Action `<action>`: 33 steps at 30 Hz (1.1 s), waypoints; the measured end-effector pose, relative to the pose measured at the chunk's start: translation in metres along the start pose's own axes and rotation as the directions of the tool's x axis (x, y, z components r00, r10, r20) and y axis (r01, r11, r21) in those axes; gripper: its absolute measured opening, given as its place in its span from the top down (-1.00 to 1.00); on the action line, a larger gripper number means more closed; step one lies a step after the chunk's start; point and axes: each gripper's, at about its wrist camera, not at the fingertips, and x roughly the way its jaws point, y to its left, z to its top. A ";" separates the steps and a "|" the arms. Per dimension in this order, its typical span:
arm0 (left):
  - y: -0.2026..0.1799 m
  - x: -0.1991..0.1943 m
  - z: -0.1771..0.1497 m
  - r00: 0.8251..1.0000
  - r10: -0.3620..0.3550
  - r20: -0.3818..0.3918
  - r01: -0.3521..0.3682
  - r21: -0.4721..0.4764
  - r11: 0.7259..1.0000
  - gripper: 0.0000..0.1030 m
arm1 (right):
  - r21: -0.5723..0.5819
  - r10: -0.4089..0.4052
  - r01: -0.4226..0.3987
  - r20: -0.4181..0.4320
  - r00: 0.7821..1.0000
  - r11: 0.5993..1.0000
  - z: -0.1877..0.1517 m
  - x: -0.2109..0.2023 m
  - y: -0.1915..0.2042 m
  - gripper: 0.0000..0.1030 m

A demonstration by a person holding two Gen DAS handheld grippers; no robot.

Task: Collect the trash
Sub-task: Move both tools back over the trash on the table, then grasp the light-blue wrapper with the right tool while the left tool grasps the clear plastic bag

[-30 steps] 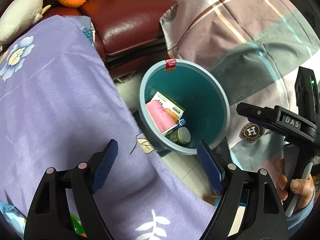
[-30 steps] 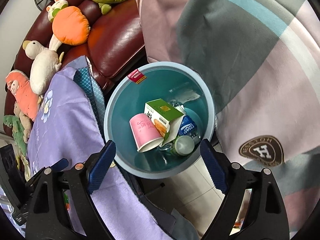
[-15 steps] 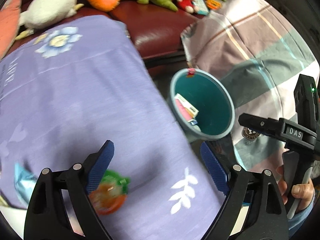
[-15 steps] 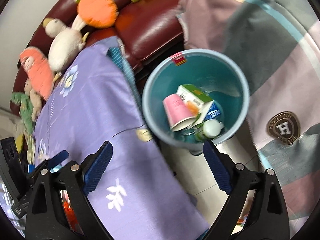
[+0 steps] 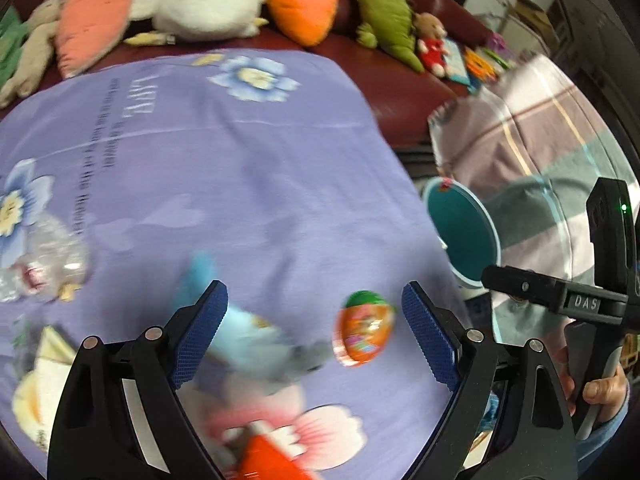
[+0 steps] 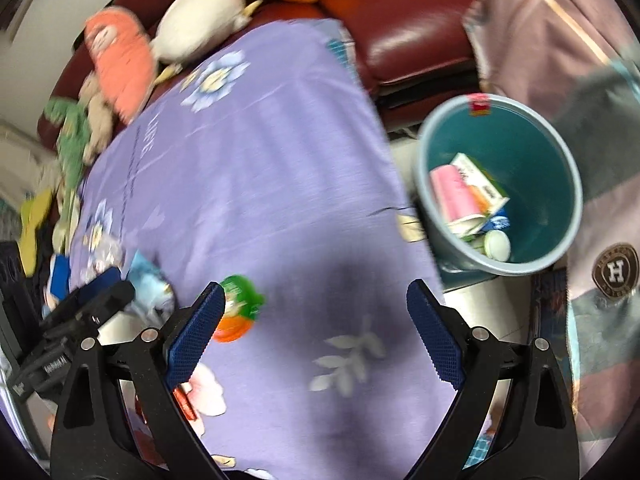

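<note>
Purple floral cloth (image 5: pixel 248 184) covers worktop; teal bin (image 6: pixel 504 184) off its right edge. Left tongs (image 5: pixel 314 332) wide, empty, over orange packet (image 5: pixel 364 330); right tongs (image 6: pixel 316 332) wide, empty.

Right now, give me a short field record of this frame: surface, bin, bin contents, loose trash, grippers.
surface: purple floral cloth
bin: teal bin on the floor beside the cloth
bin contents: pink cup, green-and-white carton, other small items
loose trash: orange-and-green packet, blue wrapper, clear crumpled plastic
left gripper: open, empty
right gripper: open, empty
</note>
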 end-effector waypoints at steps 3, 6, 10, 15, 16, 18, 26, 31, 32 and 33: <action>0.030 -0.016 -0.006 0.999 0.038 0.031 -0.037 -0.040 0.999 -0.74 | -0.069 0.002 -0.004 -0.030 1.000 0.998 -0.001 0.008 0.030 -0.71; 0.057 -0.025 -0.012 0.999 0.044 0.030 -0.041 -0.088 0.995 -0.74 | -0.130 0.004 -0.012 -0.061 0.998 0.991 -0.004 0.018 0.061 -0.71; 0.089 -0.043 -0.019 0.998 0.052 0.045 -0.046 -0.135 0.990 -0.74 | -0.226 0.003 -0.028 -0.110 0.994 0.974 -0.011 0.033 0.103 -0.71; 0.122 -0.061 -0.026 0.996 0.050 0.068 -0.037 -0.178 0.983 -0.75 | -0.322 -0.008 -0.044 -0.159 0.987 0.946 -0.023 0.053 0.150 -0.71; 0.127 -0.064 -0.027 0.995 0.057 0.076 -0.043 -0.176 0.983 -0.75 | -0.332 -0.013 -0.044 -0.165 0.986 0.942 -0.025 0.057 0.156 -0.71; 0.135 -0.070 -0.028 0.994 0.068 0.085 -0.053 -0.167 0.984 -0.75 | -0.354 -0.021 -0.045 -0.178 0.984 0.934 -0.028 0.066 0.171 -0.71; 0.175 -0.082 -0.028 0.991 0.105 0.079 -0.094 -0.138 0.986 -0.75 | -0.416 -0.069 -0.023 -0.205 0.976 0.909 -0.035 0.094 0.203 -0.71; 0.204 -0.083 -0.029 0.989 0.137 0.061 -0.126 -0.149 0.981 -0.75 | -0.400 -0.062 -0.021 -0.194 0.979 0.916 -0.029 0.105 0.208 -0.71; 0.208 -0.083 -0.029 0.988 0.144 0.057 -0.134 -0.144 0.980 -0.75 | -0.406 -0.064 -0.019 -0.190 0.980 0.914 -0.029 0.107 0.210 -0.71; 0.211 -0.082 -0.029 0.987 0.149 0.055 -0.140 -0.139 0.980 -0.75 | -0.414 -0.069 -0.015 -0.188 0.980 0.910 -0.029 0.109 0.212 -0.71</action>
